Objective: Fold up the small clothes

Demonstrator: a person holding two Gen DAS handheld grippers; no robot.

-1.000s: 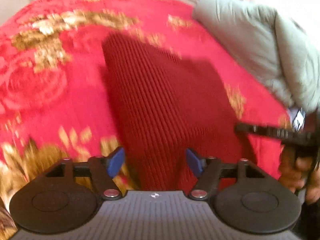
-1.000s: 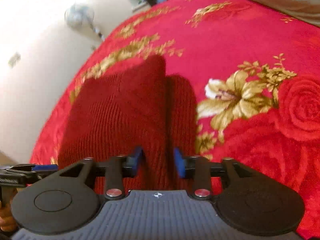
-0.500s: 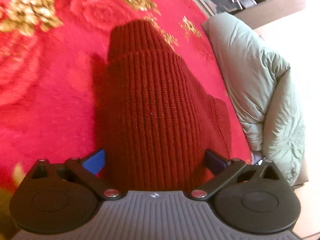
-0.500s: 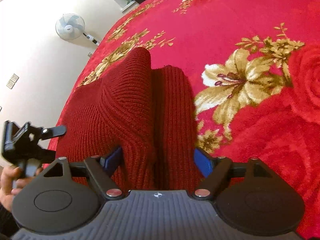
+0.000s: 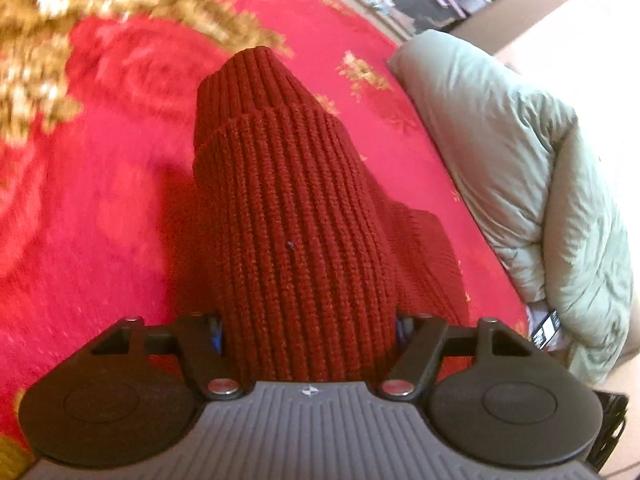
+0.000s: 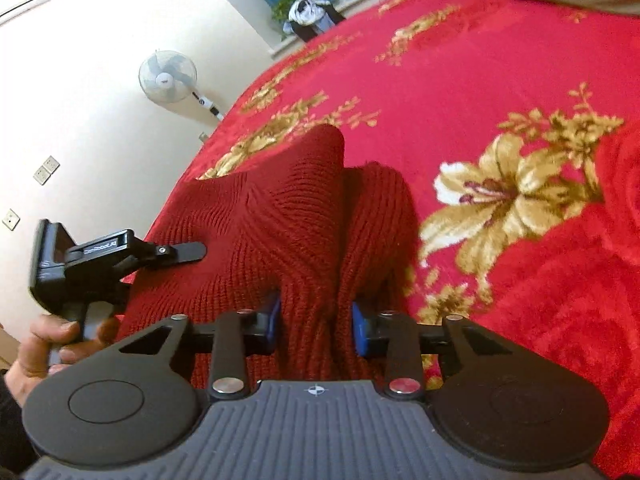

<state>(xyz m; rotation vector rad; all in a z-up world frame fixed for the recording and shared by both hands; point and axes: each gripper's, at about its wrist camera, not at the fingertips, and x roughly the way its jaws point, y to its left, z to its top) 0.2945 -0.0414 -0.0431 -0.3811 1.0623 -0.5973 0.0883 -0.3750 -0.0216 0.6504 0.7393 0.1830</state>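
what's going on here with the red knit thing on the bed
A person is folding a dark red knit garment on a red floral blanket, with a handheld claw in each hand. The left claw has just been closing around a broad fold of the knit, which fills the gap between its fingers. The right claw has also just been closing, and it pinches a bunched ridge of the same garment. A pale green quilt lies at the bed's edge.

Both the left hand-held gripper point(image 5: 308, 330) and the right hand-held gripper point(image 6: 315, 328) have just closed onto the red knit garment point(image 5: 296, 216).
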